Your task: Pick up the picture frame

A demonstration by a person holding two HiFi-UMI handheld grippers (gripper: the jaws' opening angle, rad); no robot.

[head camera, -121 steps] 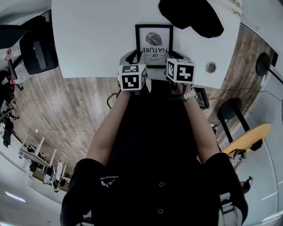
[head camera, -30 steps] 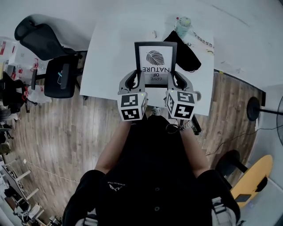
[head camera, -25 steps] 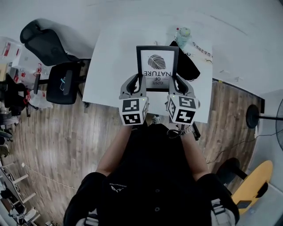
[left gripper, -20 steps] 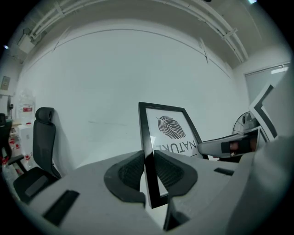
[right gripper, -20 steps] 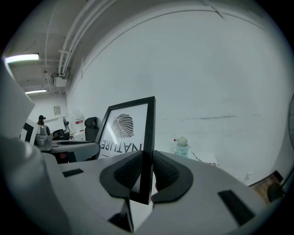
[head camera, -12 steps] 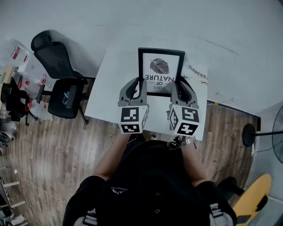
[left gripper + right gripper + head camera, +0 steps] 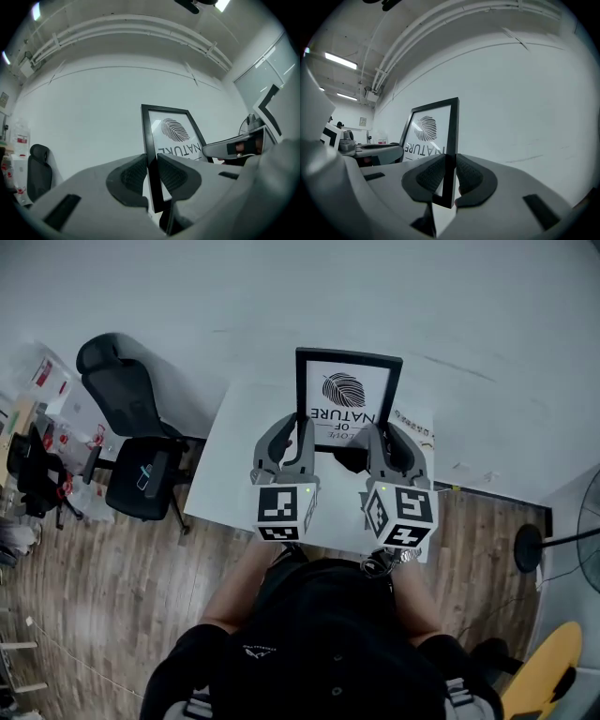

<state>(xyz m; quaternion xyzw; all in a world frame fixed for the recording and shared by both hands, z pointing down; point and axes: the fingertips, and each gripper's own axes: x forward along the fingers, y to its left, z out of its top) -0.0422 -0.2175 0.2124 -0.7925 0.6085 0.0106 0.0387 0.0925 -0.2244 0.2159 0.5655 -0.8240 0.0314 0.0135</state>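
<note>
Head view: picture frame [image 7: 349,390], a thin black rectangular moulding around a glossy white print with a dark leaf motif and lettering, is in the air above the matte white table [image 7: 225,498]. Left gripper [image 7: 151,172]: ribbed dark pads pinch the frame's left edge near its bottom corner, gap narrow. Right gripper [image 7: 449,177]: ribbed pads clamp the right edge likewise.

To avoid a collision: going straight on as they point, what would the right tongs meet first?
Probably the white wall; nothing else shows ahead of the right tongs beyond the picture frame they grip. Depth is unclear.
</note>
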